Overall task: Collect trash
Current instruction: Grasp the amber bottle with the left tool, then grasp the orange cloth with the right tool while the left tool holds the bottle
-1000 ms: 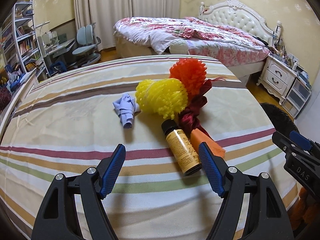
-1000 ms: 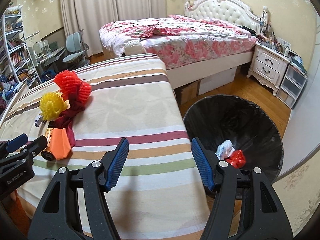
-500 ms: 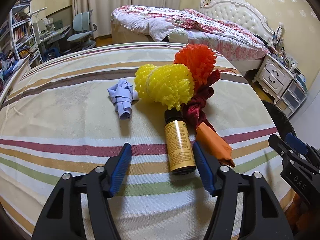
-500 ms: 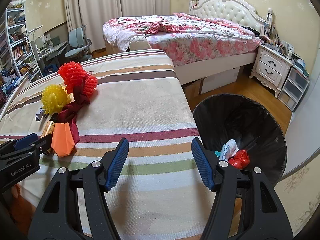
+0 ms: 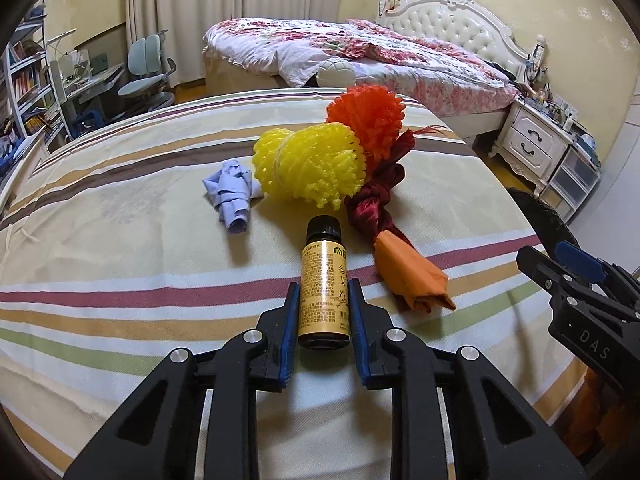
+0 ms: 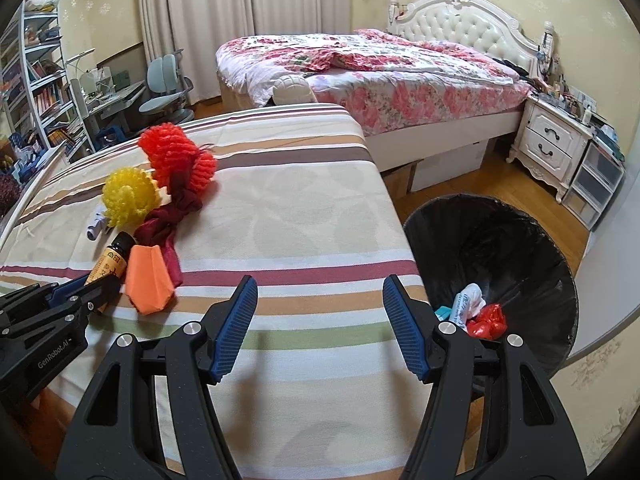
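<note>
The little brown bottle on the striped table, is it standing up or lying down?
Lying down: the bottle rests on its side on the table, black cap pointing away.

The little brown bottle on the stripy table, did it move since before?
No. The bottle lies across the same dark red stripe, beside the orange wrapper. Only the left gripper came up; its fingers are closing on the bottle's sides.
</note>
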